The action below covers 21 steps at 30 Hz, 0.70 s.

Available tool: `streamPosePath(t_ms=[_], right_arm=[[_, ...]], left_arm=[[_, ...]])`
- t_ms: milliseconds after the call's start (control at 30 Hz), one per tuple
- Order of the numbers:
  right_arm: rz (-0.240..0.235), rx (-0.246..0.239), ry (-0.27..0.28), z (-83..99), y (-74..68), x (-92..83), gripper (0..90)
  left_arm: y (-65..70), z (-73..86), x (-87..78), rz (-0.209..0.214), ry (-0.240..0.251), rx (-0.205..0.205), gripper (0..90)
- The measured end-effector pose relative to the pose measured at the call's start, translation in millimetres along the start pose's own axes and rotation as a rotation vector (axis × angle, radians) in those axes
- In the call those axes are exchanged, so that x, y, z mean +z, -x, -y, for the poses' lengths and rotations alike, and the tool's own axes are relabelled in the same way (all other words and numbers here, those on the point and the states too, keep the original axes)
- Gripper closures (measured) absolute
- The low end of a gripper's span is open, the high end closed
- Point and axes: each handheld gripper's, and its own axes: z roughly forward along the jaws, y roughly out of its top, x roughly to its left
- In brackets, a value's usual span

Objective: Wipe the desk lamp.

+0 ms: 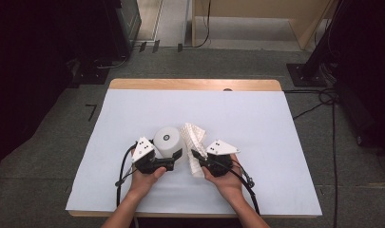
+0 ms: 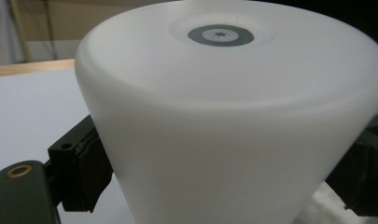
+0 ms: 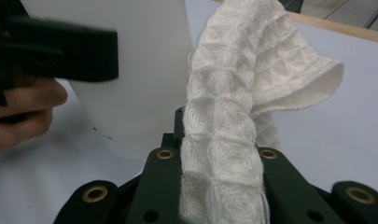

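A white cup [image 1: 167, 140] stands upside down on the white table sheet [image 1: 266, 123], a grey ring on its upturned base. My left gripper [image 1: 174, 155] has its jaws on both sides of the cup [image 2: 224, 116], pads pressed on its wall [image 2: 221, 186]. My right gripper [image 1: 196, 155] is shut on a white waffle-weave cloth [image 1: 194, 135]. The cloth [image 3: 242, 70] rises from between the jaws [image 3: 219, 140] and flops over to the right. In the right gripper view the cup [image 3: 135, 56] stands just left of the cloth, with one left-gripper jaw across it.
The table's wooden far edge [image 1: 195, 84] runs along the back. Black stands and cables [image 1: 323, 99] lie on the floor to the right, and dark equipment [image 1: 119, 28] stands at the back left. White sheet spreads out on every side of both hands.
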Motion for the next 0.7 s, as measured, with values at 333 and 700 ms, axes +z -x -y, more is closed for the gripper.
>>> streamPosePath(t_ms=[333, 700], right_arm=[[-0.019, -0.019, 0.085, -13.3, -11.0, -10.8, 79.9], [-0.035, -0.014, 0.010, -2.8, -6.0, 2.9, 79.4]], left_arm=[[4.9, 2.6, 6.7, 0.045, -0.075, 0.050, 8.7], [-0.9, -4.0, 2.1, 0.025, -0.057, 0.044, 8.7]])
